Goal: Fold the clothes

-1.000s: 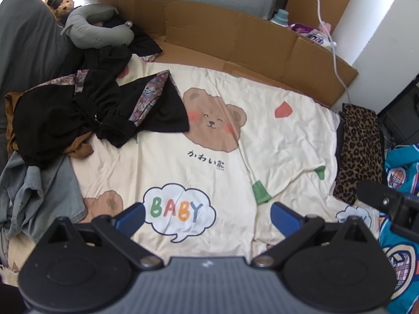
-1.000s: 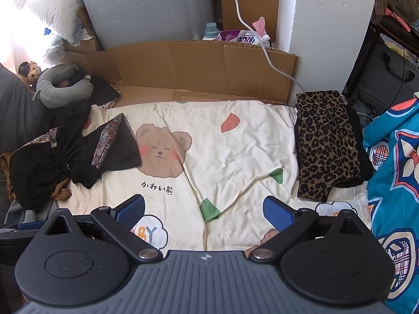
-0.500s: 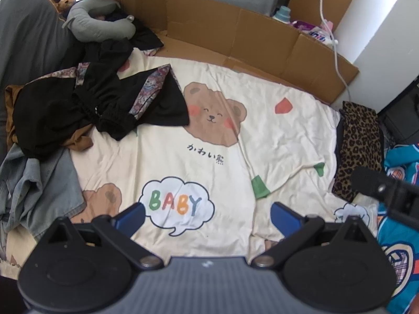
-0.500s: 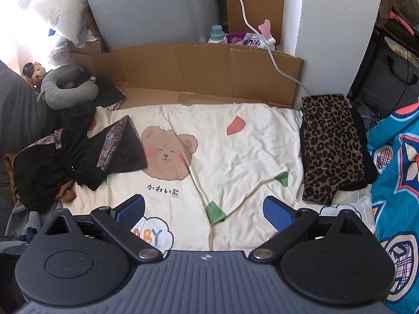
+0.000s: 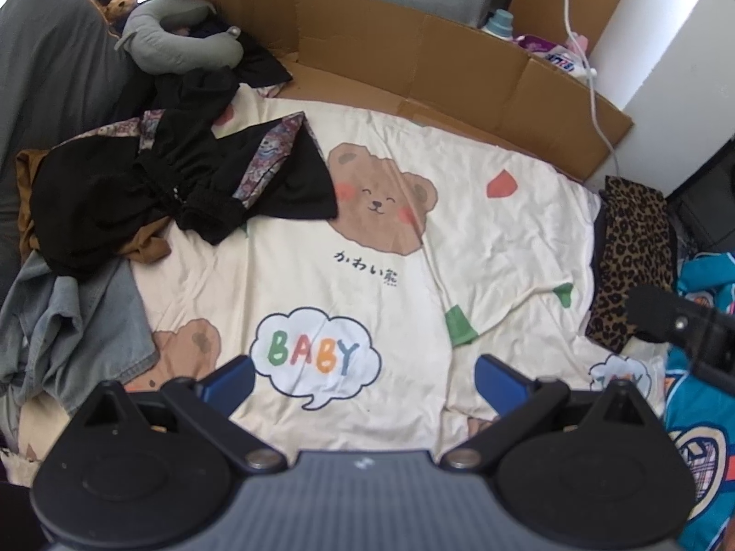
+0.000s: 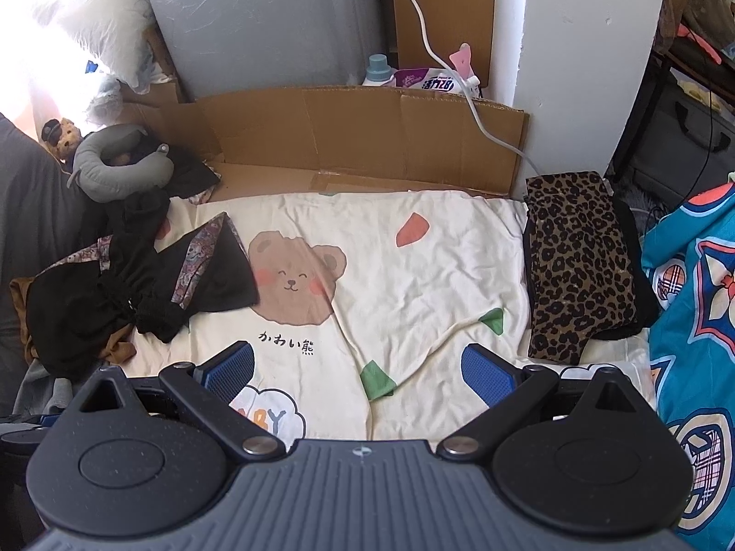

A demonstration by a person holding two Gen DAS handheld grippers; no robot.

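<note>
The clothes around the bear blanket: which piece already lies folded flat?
The leopard-print garment at the blanket's right edge lies as a flat rectangle. The black garment and the denim piece on the left lie crumpled in a pile.

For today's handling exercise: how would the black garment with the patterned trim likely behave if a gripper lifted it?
The black garment lies crumpled in soft folds, so it would probably hang limp. It overlaps the brown cloth, which might drag along.
</note>
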